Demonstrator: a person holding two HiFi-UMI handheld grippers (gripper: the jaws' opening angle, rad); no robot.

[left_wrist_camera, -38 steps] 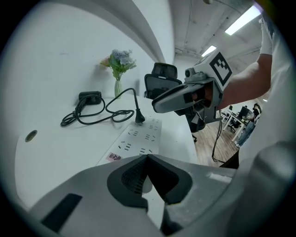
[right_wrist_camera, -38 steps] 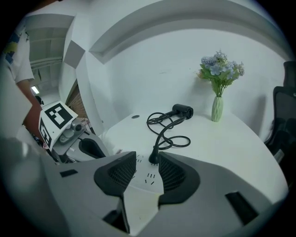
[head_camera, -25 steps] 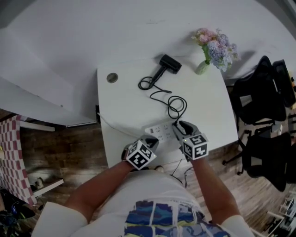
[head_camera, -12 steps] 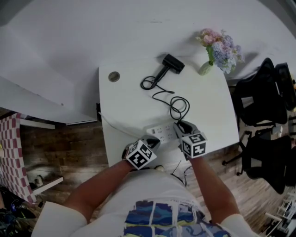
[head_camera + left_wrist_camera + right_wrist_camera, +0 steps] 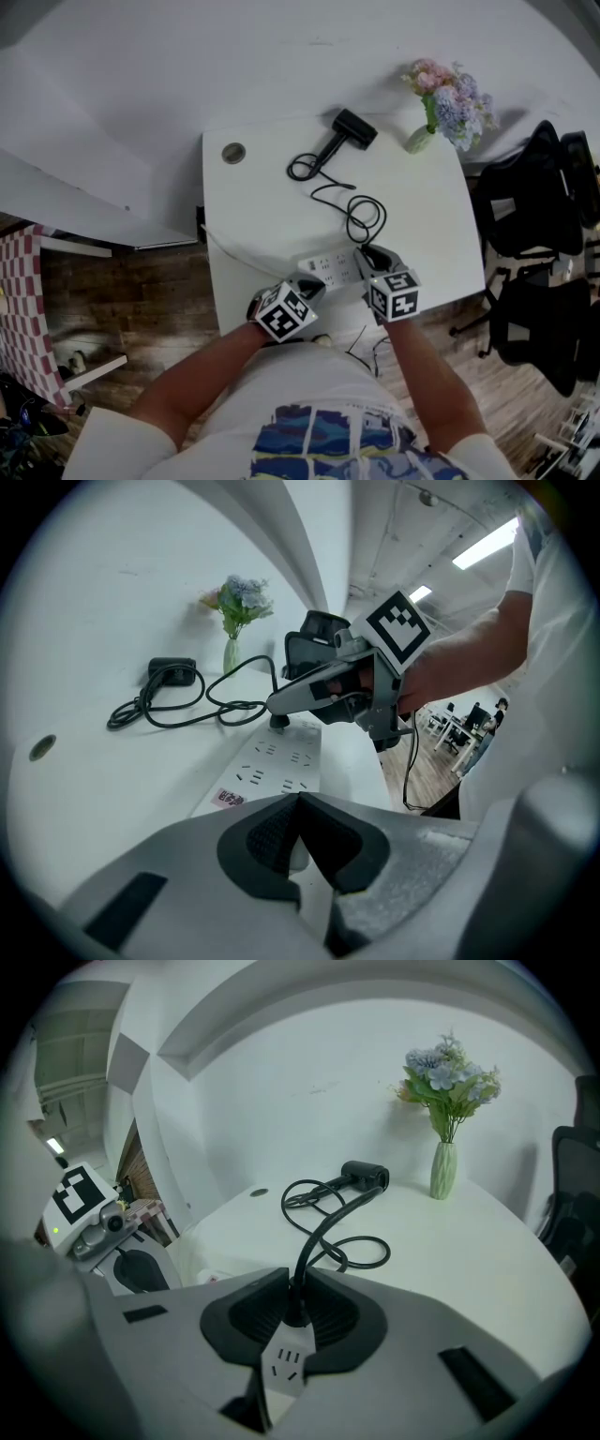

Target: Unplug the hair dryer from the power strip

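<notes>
The hair dryer (image 5: 352, 129) lies at the far side of the white worktop (image 5: 262, 206). Its black cord (image 5: 361, 216) curls back to the power strip (image 5: 328, 267) near the person. The plug (image 5: 296, 1314) is still in the strip.

The right gripper (image 5: 298, 1299) is at the plug. Its fingers (image 5: 253, 1316) have just been closing, and now they squeeze the black neck of the plug from both sides. The left gripper (image 5: 300, 803) sits at the near end of the strip with its fingers (image 5: 272, 836) closed, tips together. I cannot tell if they pinch the strip or only rest on it.

What could go wrong? The grip is on the thin neck, where the cord starts, not on the fat part. A hard pull may make the fingers slip up the cord, or hurt the cord. If the left gripper does not hold the strip down well, the whole strip may lift with the plug. A slanted pull could make the plug stick. The cord has loose loops, so the dryer should stay put.
</notes>
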